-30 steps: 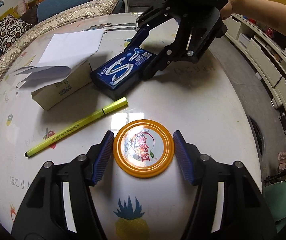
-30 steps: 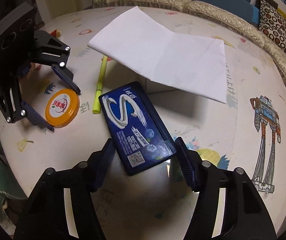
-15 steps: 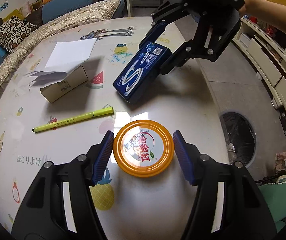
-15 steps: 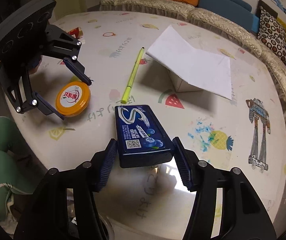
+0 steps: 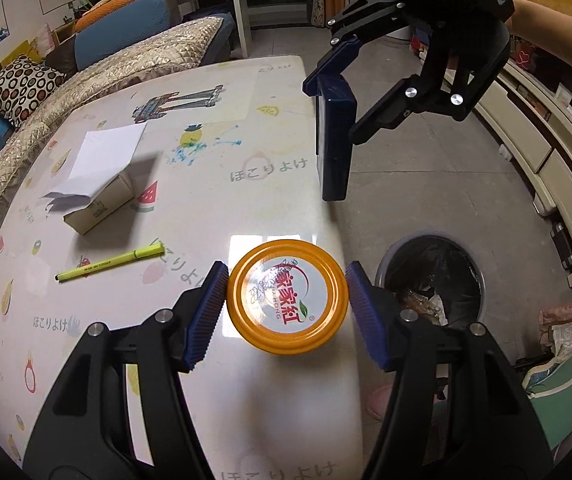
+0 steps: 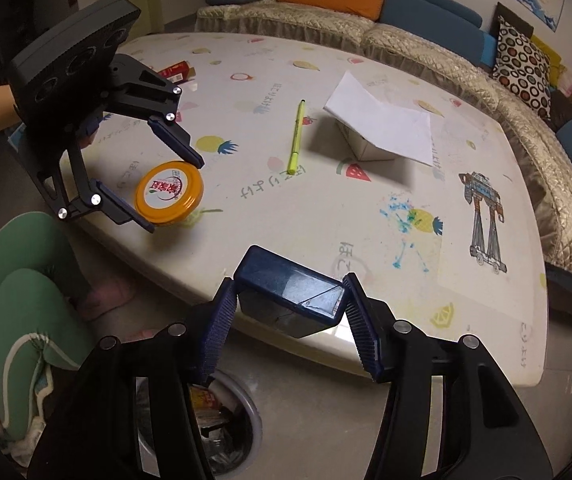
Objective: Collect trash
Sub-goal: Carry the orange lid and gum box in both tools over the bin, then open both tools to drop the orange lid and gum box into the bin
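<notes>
My right gripper (image 6: 288, 324) is shut on a dark blue gum box (image 6: 290, 300) and holds it in the air past the table's edge, hanging downward in the left wrist view (image 5: 334, 140). My left gripper (image 5: 286, 312) is shut on an orange jar lid (image 5: 288, 296) with a white and red label, held above the table's edge; it also shows in the right wrist view (image 6: 168, 193). A round trash bin with a black liner (image 5: 432, 276) stands on the floor below, partly seen under my right fingers (image 6: 225, 420).
On the white printed table (image 6: 326, 208) lie a yellow-green pen (image 5: 109, 264), a small cardboard box under a folded white sheet (image 5: 99, 196), and a small red packet (image 6: 175, 70). A sofa runs along the far side. A person's green-clad leg (image 6: 25, 300) is beside the bin.
My right gripper has carried the blue box off the table and tipped it down over the floor by the bin. My left gripper has moved the lid toward the table's edge.
</notes>
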Action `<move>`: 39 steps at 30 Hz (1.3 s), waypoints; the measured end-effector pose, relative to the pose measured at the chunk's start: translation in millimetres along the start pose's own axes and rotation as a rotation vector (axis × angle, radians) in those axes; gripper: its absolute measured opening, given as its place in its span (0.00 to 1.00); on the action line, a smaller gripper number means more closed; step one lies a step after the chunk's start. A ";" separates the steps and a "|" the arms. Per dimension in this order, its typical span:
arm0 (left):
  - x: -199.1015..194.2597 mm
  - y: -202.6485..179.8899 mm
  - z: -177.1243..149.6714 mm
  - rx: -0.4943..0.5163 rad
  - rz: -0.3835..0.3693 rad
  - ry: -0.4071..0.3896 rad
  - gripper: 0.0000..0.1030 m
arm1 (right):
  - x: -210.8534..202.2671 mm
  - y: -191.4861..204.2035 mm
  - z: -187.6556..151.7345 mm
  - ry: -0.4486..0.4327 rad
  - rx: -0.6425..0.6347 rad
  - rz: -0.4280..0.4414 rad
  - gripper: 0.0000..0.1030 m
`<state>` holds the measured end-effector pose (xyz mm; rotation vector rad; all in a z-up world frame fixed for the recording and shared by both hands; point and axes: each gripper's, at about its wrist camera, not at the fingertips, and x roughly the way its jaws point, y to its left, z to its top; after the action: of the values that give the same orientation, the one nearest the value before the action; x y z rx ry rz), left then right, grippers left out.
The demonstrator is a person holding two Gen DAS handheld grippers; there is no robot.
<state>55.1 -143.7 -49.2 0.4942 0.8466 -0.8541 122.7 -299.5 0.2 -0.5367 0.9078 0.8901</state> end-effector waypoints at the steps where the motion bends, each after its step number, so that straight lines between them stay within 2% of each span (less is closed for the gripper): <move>1: -0.3 -7.1 2.8 0.011 -0.004 -0.002 0.57 | -7.9 4.2 -5.7 -0.004 0.008 0.004 0.54; 10: 7.2 -76.7 27.0 0.119 -0.059 0.002 0.57 | -59.8 35.4 -66.0 -0.014 0.058 -0.014 0.54; 18: 38.9 -139.7 35.8 0.213 -0.139 0.051 0.57 | -64.6 61.0 -135.8 0.023 0.127 -0.004 0.54; 22: 60.5 -165.8 35.0 0.247 -0.180 0.081 0.57 | -50.7 68.2 -170.9 0.047 0.178 0.011 0.54; 27: 97.7 -191.8 22.1 0.290 -0.216 0.159 0.57 | -22.4 76.8 -207.6 0.084 0.237 0.046 0.54; 34: 149.9 -208.7 4.7 0.316 -0.273 0.266 0.57 | 24.5 83.2 -248.9 0.140 0.306 0.105 0.54; 39: 185.6 -205.6 -6.9 0.306 -0.289 0.338 0.57 | 53.0 84.9 -266.3 0.169 0.342 0.141 0.54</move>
<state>-46.1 -341.7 -214.5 0.8129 1.1211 -1.1964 -50.0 -424.2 -188.3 -0.2564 1.2351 0.8016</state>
